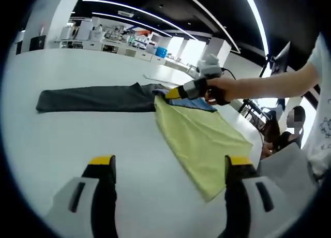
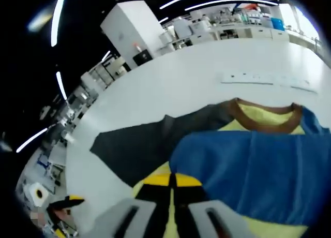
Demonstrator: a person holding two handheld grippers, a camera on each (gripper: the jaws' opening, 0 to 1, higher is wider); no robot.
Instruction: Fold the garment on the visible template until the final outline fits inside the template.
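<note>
In the left gripper view, the left gripper point(image 1: 170, 168) rises from the six o'clock edge with its two yellow-tipped black jaws spread wide apart and nothing between them, hovering over a white table point(image 1: 62, 139). Beyond the jaws, toward twelve o'clock, the garment point(image 1: 199, 137) lies on the table: a yellow panel runs from the centre down toward four o'clock, a blue part shows at its upper edge, and a long dark grey section point(image 1: 93, 99) stretches flat toward nine o'clock. At about one o'clock from the centre, the right gripper point(image 1: 173, 93) comes in from the three o'clock side, held by a person's hand point(image 1: 217, 90), its yellow tip down on the cloth where the blue, yellow and grey meet. In the right gripper view, the right gripper point(image 2: 169, 180) stands at six o'clock with its jaws pressed together, pinching the garment point(image 2: 258, 170) at the edge of the blue cloth with yellow cloth beneath. A brown collar point(image 2: 264, 114) shows toward two o'clock, and the dark grey section point(image 2: 139, 147) spreads toward nine o'clock on the white table point(image 2: 181, 77). Shelves and lab equipment point(image 1: 119, 39) line the far wall.
</note>
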